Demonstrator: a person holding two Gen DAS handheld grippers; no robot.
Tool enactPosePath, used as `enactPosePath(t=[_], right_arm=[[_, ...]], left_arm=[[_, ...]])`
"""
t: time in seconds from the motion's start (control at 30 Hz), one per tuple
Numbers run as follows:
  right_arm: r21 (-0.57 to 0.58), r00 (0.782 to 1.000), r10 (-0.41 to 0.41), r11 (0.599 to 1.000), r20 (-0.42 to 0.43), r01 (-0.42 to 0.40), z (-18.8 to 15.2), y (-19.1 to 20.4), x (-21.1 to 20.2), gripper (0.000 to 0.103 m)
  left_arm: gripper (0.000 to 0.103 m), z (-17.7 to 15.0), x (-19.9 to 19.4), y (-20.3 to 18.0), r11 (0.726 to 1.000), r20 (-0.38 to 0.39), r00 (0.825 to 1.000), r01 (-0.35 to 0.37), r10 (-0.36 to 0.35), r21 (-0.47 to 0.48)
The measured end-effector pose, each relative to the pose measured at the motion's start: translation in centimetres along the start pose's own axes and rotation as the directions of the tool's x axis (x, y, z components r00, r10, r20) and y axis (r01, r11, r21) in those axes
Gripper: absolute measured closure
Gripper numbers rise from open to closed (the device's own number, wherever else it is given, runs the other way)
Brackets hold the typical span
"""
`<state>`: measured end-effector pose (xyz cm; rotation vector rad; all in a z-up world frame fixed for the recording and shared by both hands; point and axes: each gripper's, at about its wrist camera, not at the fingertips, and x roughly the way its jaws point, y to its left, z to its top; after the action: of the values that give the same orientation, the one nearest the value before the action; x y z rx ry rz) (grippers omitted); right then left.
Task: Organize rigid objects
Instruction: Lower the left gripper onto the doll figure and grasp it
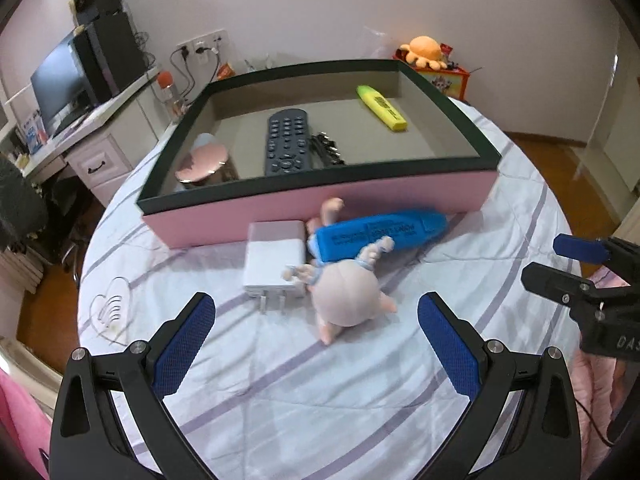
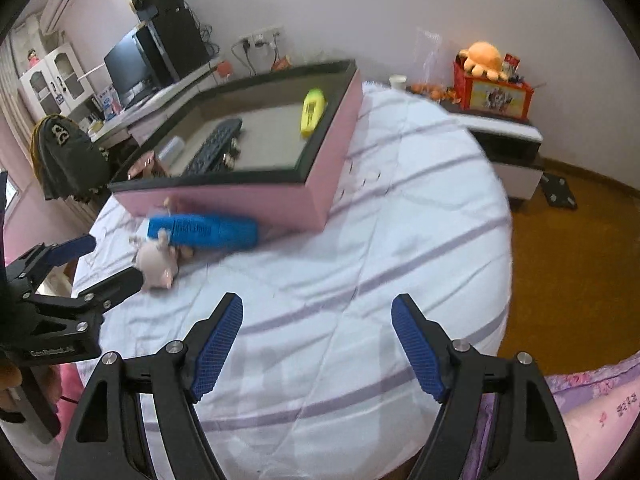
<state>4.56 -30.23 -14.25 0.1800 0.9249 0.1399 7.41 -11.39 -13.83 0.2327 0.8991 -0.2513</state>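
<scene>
Against the pink box's (image 1: 320, 212) front wall on the striped bed (image 1: 320, 400) lie a blue highlighter (image 1: 380, 236), a pale pig figurine (image 1: 344, 296) and a white charger block (image 1: 274, 260), not yet boxed. Both the left claw (image 1: 316, 344) and the right claw (image 2: 318, 346) gape empty. Judging by this, another pickup comes next, needing a clean pinch. The pig partly hides under the highlighter; the right view is blurred.
</scene>
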Motion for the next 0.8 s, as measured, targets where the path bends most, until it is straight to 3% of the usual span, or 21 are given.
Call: enactPosePath(t=[0.27, 0.37, 0.5, 0.8], right_arm=[[0.008, 1.000, 0.001, 1.000, -0.022, -0.001, -1.4, -0.2, 0.4, 0.025], [0.006, 1.000, 0.002, 1.000, -0.027, -0.002, -1.6, -0.3, 0.5, 0.025], [0.001, 0.999, 0.004, 1.000, -0.033, -0.004, -1.6, -0.3, 0.8, 0.025], [-0.006, 0.999, -0.005, 1.000, -0.035, 0.004, -1.5, 0.0, 1.0, 0.022]], left_arm=[[0.041, -0.1, 2.0, -0.6, 0.997, -0.048, 0.997, 0.051, -0.054, -0.060], [0.049, -0.1, 2.7, -1.1, 0.995, -0.068, 0.994, 0.078, -0.082, -0.060], [0.050, 0.0, 3.2, -1.3, 0.995, -0.073, 0.994, 0.079, -0.083, -0.058], [0.052, -0.9, 1.5, 0.2, 0.980, -0.061, 0.980, 0.183, -0.188, -0.071]])
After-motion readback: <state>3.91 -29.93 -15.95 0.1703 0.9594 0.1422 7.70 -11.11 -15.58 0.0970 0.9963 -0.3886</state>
